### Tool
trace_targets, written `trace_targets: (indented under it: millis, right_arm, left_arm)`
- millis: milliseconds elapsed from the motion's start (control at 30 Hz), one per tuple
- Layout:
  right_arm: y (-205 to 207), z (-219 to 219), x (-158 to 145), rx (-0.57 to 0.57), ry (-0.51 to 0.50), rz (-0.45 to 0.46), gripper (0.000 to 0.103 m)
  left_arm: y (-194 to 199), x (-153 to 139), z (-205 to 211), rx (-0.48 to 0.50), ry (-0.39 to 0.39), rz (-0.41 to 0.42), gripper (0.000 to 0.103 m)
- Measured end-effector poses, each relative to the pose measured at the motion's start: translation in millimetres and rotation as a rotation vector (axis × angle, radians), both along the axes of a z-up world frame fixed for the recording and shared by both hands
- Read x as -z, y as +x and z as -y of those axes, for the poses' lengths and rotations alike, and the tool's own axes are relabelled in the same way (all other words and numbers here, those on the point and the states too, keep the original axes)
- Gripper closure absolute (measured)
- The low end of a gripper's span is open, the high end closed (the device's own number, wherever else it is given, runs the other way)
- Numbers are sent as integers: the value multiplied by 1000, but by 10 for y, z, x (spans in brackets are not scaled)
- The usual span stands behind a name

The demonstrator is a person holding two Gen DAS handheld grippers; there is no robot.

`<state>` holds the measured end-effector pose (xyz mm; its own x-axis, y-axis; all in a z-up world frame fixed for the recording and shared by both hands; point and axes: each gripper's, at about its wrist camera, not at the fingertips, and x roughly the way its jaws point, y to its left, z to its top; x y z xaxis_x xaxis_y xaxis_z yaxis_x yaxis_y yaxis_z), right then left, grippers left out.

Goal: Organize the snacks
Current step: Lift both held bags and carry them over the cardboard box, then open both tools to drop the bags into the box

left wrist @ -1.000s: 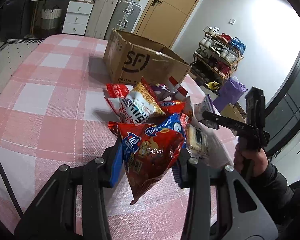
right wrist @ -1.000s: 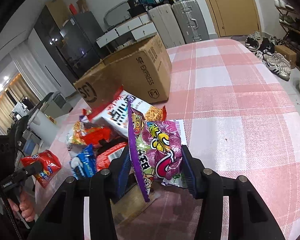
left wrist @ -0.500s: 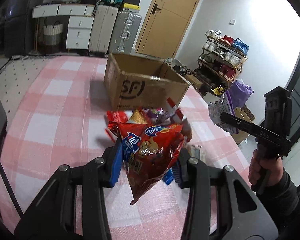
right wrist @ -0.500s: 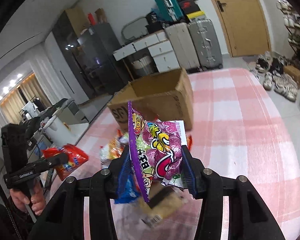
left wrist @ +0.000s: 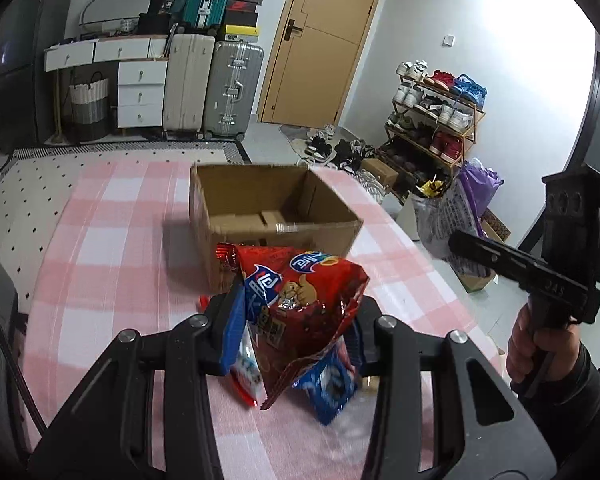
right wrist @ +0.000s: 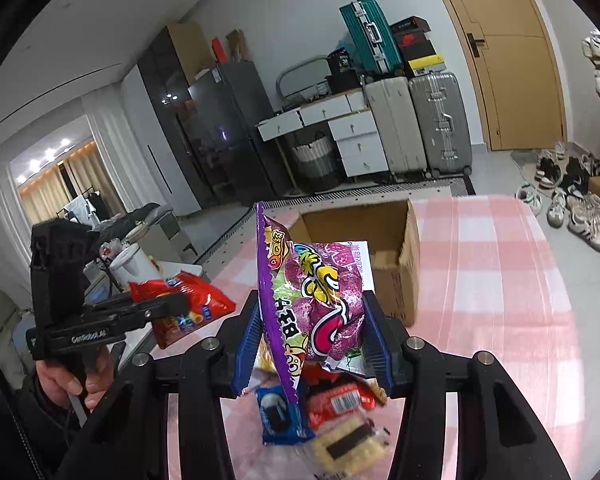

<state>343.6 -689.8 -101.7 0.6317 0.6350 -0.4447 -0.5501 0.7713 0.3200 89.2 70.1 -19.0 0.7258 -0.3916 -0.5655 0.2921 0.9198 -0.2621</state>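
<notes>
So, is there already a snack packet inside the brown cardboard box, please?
No, the open brown cardboard box shows only its bare cardboard floor and folded flaps.

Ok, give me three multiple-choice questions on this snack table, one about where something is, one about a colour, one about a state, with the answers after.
1. Where is the cardboard box?
A. on the pink checked table
B. on the floor
C. on the shoe rack

2. What colour is the bag in the left gripper?
A. green
B. red
C. white

3. What state is the right gripper in?
A. open and empty
B. shut on nothing
C. shut on the purple snack bag

Answers: 1 A, the box stands on the checked cloth. 2 B, the red snack bag sits between its fingers. 3 C, both pads press the purple bag's sides.
</notes>
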Motion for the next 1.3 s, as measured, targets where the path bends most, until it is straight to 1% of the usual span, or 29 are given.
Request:
trace_targets:
  millis: [300, 433, 567, 700, 800, 933, 967, 1000, 1167, 1300]
  right_arm:
    - [280, -150, -373, -26, -8, 44, 55]
    - [470, -226, -482, -39, -16, 54, 55]
    - [709, -334, -544, -51, -27, 58, 55]
    - [993, -452, -529, -61, -36, 45, 55]
    - [1138, -533, -501, -65, -50, 47, 55]
    - [1352, -606, -395, -66, -52, 20, 55]
    - [1405, -628, -349, -64, -60, 11, 55]
    - [1460, -651, -300, -61, -69, 3, 55]
    - [1698, -738, -56, -57, -95, -34, 55]
    - [1871, -742, 150, -51, -98, -66, 55]
  left_arm:
    - [462, -434, 95, 24, 48, 28, 65]
    - [768, -583, 133, 32, 56, 30, 65]
    - [1084, -660, 206, 32, 55, 27, 64]
    - [1435, -648, 313, 29, 70, 5, 64]
    - [1679, -565, 378, 25, 77, -12, 64]
    - [1896, -384, 474, 23, 78, -36, 64]
    - [1944, -347, 479, 23, 73, -43, 64]
    - [1944, -250, 460, 24, 69, -49, 64]
    - [2227, 9, 498, 28, 68, -81, 64]
    - [2407, 234, 499, 28, 66, -110, 64]
